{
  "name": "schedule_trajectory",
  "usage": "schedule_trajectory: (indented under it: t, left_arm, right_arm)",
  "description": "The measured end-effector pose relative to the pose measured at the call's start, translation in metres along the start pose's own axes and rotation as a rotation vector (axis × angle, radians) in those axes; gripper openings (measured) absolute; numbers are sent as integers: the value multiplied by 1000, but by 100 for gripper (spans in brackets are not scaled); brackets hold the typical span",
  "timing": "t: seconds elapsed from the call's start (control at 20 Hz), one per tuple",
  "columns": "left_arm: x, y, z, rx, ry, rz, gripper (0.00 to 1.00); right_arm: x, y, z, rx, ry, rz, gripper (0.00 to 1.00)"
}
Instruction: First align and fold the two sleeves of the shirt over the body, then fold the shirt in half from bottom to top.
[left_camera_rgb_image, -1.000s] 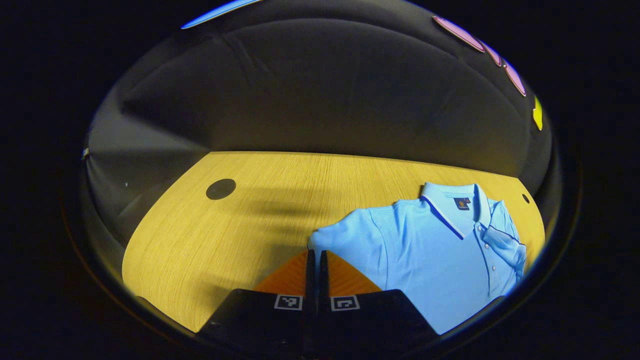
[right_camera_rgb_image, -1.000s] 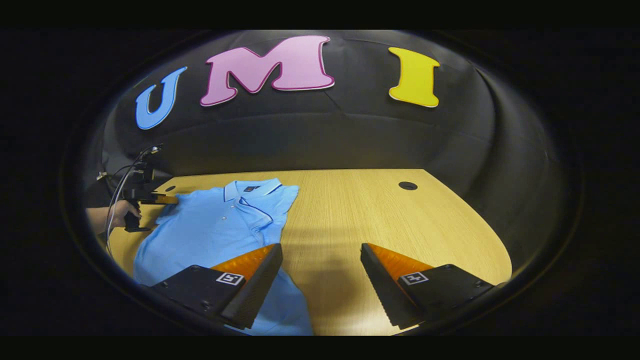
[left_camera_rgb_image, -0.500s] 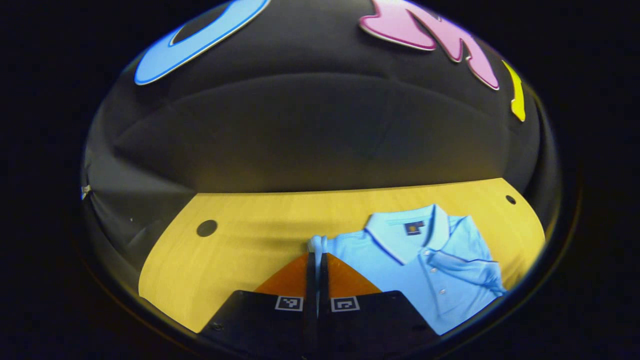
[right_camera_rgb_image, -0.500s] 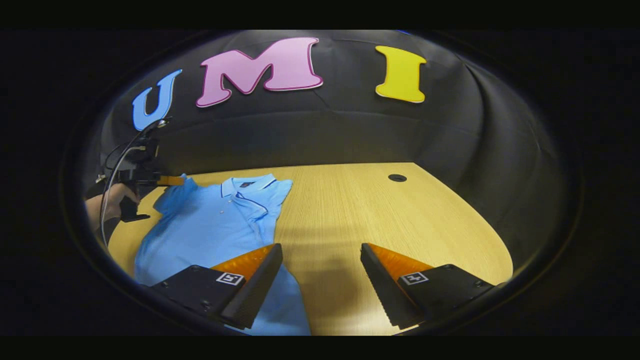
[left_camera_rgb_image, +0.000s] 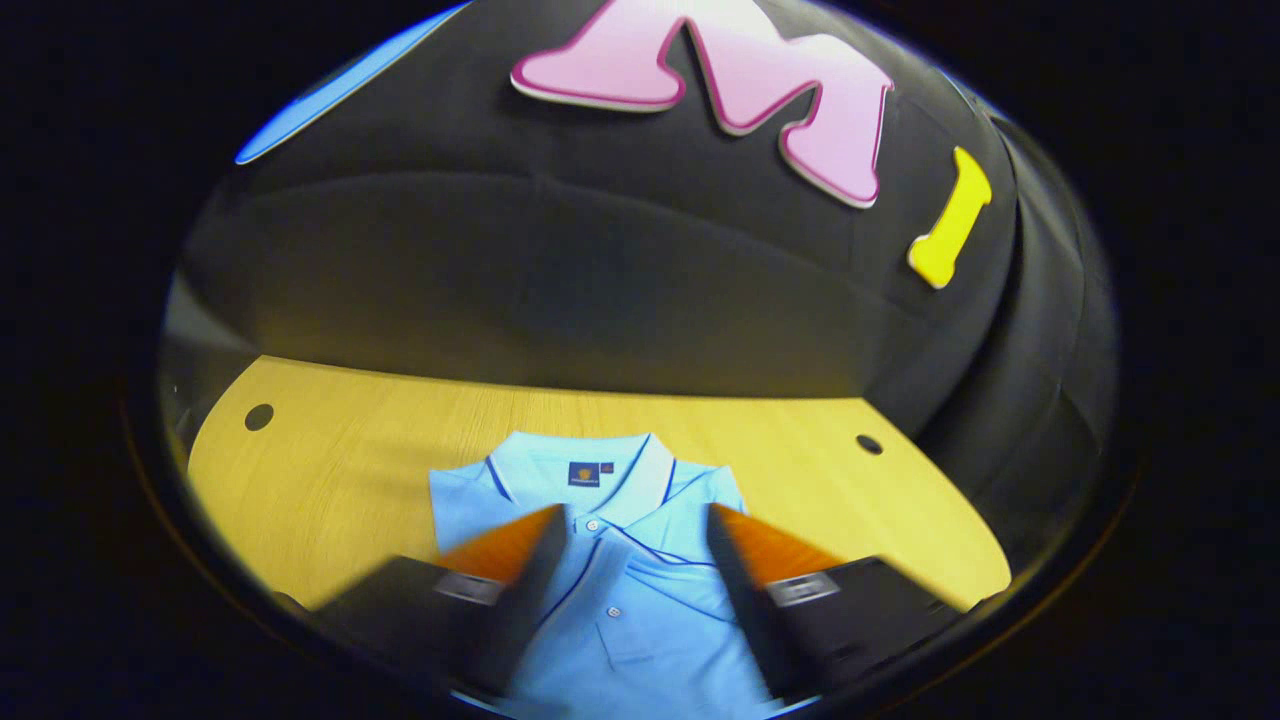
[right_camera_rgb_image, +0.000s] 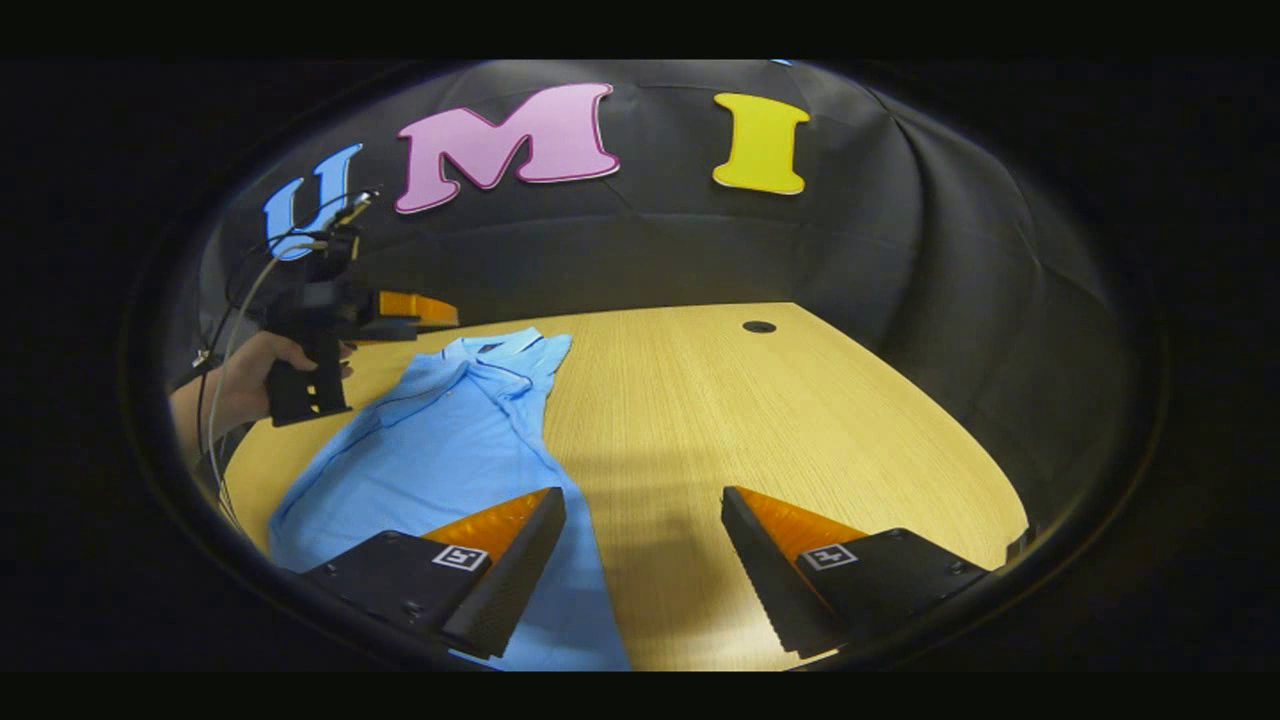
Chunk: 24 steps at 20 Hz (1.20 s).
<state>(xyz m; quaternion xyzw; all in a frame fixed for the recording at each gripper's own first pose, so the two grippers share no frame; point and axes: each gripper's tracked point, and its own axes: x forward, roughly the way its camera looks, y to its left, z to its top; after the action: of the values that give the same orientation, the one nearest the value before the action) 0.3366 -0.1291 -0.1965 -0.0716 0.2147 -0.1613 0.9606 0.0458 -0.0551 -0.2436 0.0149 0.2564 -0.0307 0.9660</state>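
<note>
The desk (right_camera_rgb_image: 760, 420) carries the light blue shirt (right_camera_rgb_image: 440, 450) near its left edge, collar toward the far edge. The cloth is probably soft, light and limp; take it at the bottom hem corners. The left gripper (left_camera_rgb_image: 630, 560), blurred, seems spread wide above the shirt; the right gripper (right_camera_rgb_image: 640, 540) is wide, empty.

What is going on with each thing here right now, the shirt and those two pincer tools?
shirt: flat on the table, collar at the far end, both sleeves folded over the body, bottom half not yet folded up.
left gripper: open, above the shirt's chest, gripping nothing.
right gripper: open, empty, over the table by the shirt's edge.
hand: holding the left gripper's handle.
</note>
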Motion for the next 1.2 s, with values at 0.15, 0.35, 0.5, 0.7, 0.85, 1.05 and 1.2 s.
schedule_trajectory:
  t: [0.15,0.35,0.5,0.7,0.85,1.05,1.2]
  left_arm:
    - [-75,48,-2,100,-58,79,96]
    - [-202,103,-52,171,-2,207,97]
    - [-288,119,-128,127,105,265,97]
    - [-352,104,-224,76,239,287,97]
    - [-360,89,-262,49,297,274,97]
    - [-354,92,-283,21,327,310,96]
    - [-354,93,-294,-3,363,326,96]
  right_arm:
    - [-17,7,-14,-5,20,12,97]
    - [-43,21,-41,-25,77,34,97]
    - [-67,31,-64,-45,126,45,97]
    - [-92,43,-94,-118,185,42,97]
    - [-99,48,-105,-140,201,28,98]
    - [-100,51,-117,-147,227,20,98]
    - [-101,46,-129,-125,254,-6,98]
